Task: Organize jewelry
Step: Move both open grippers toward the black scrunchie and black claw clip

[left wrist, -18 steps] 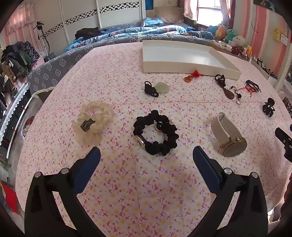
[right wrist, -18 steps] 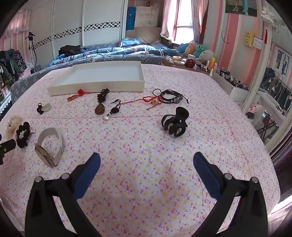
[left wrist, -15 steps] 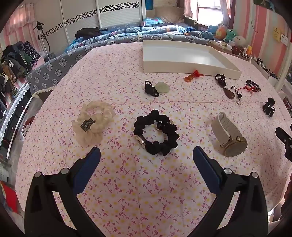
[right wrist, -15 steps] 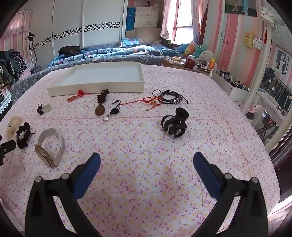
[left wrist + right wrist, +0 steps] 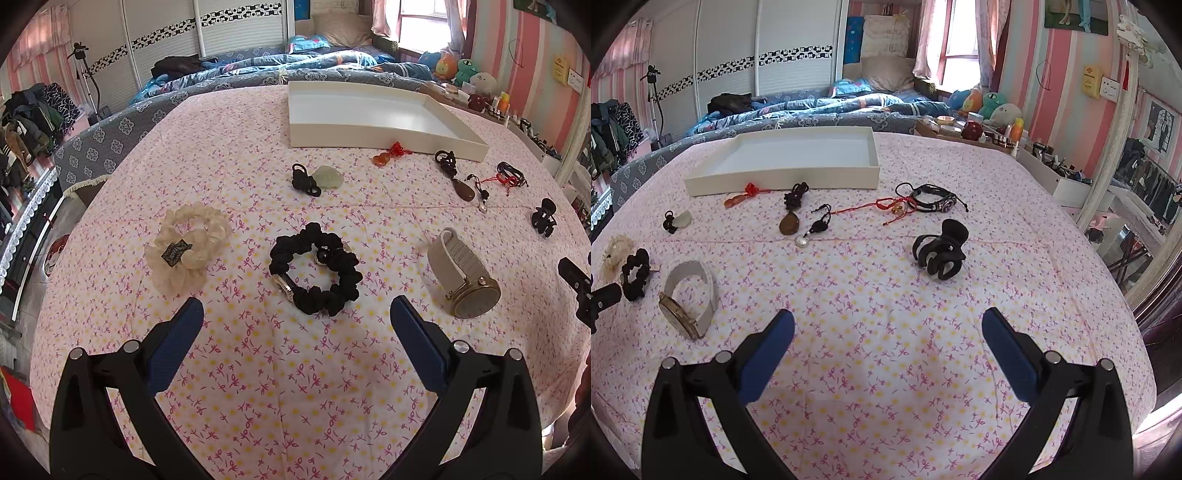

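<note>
My left gripper (image 5: 295, 314) is open and empty, just short of a black scrunchie (image 5: 314, 267). A cream scrunchie (image 5: 186, 247) lies to its left and a beige-strap watch (image 5: 463, 275) to its right. A white tray (image 5: 369, 110) stands empty at the back. My right gripper (image 5: 886, 325) is open and empty above bare cloth, with a black hair claw (image 5: 942, 253) ahead on the right. Pendants (image 5: 790, 221), a red cord (image 5: 882, 205) and a black bracelet (image 5: 932, 197) lie in front of the tray (image 5: 783, 173). The watch also shows in the right wrist view (image 5: 689, 299).
A pale green stone with a black cord (image 5: 317, 177) and an orange pendant with a red knot (image 5: 388, 155) lie near the tray. The pink flowered cloth covers the table. A bed (image 5: 277, 66) lies behind it and a cluttered shelf (image 5: 997, 129) at the right.
</note>
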